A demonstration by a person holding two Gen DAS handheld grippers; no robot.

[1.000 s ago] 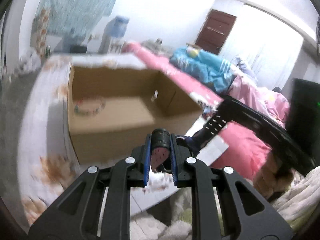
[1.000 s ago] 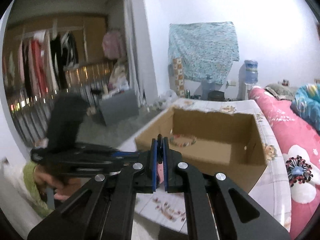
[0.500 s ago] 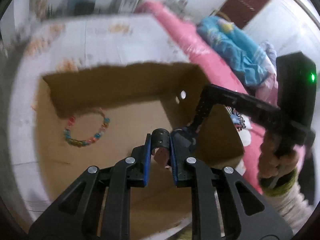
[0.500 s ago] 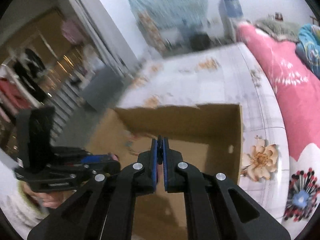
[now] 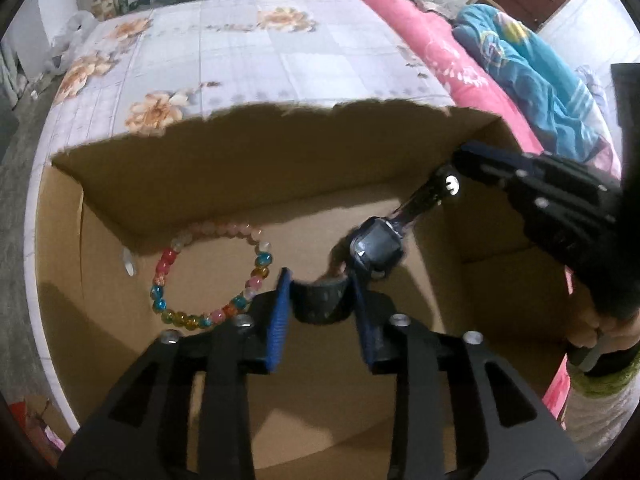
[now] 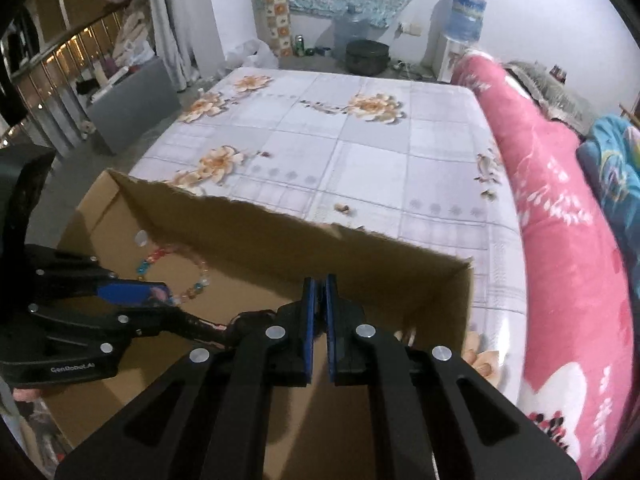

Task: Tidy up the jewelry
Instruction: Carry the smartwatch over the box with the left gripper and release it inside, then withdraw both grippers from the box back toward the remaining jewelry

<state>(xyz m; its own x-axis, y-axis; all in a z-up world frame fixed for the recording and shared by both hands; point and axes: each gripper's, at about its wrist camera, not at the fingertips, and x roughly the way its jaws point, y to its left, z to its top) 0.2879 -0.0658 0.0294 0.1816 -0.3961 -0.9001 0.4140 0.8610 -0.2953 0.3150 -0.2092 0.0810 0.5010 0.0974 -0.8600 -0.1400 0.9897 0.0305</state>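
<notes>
Left gripper [image 5: 320, 292] has just been opening, its jaws now spread loosely around the watch [image 5: 374, 250] strap. Right gripper [image 6: 319, 286] pinches the other strap end. The watch hangs inside the cardboard box [image 5: 280, 152], beside the bead bracelet [image 5: 208, 276]. Placement looks nearly done; next, release and lift clear.

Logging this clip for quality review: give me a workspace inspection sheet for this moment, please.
Surface: floral tablecloth with a cardboard box on it; the top edge of the box's far wall is torn.
Job's things: bead bracelet flat on the box floor; watch inside the box, strung between both grippers.
Clutter: small brown scrap on the cloth.
Grippers: left gripper jaws have just been opening, strap between them; right gripper shut on the other strap end.
Cables: nothing seen.
Surroundings: pink quilt; water dispenser.
</notes>
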